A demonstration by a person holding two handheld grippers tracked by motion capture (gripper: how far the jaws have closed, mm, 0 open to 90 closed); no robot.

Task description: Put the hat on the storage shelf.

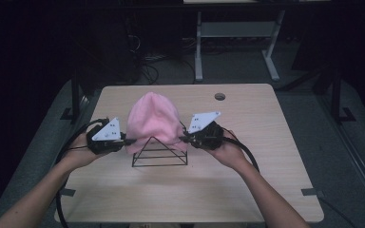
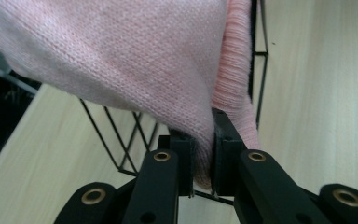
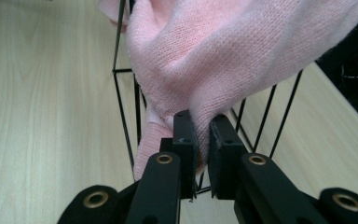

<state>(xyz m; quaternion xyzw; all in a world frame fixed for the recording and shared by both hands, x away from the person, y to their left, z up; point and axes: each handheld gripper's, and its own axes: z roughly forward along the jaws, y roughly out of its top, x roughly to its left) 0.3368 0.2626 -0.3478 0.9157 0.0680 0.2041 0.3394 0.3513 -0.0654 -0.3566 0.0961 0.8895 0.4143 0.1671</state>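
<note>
Grippers (image 1: pixel 129 141) (image 1: pixel 184 137) pinch pink hat's (image 1: pixel 152 118) opposite edges.

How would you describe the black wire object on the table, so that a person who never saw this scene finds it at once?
Start from the light wooden table and look at its middle, between the left tool and the right tool. There stands a black wire frame shaped like a pyramid. A pink knitted hat, pinched at its rim by both tools, hangs over it; the frame is the one thin, see-through structure there.
</note>
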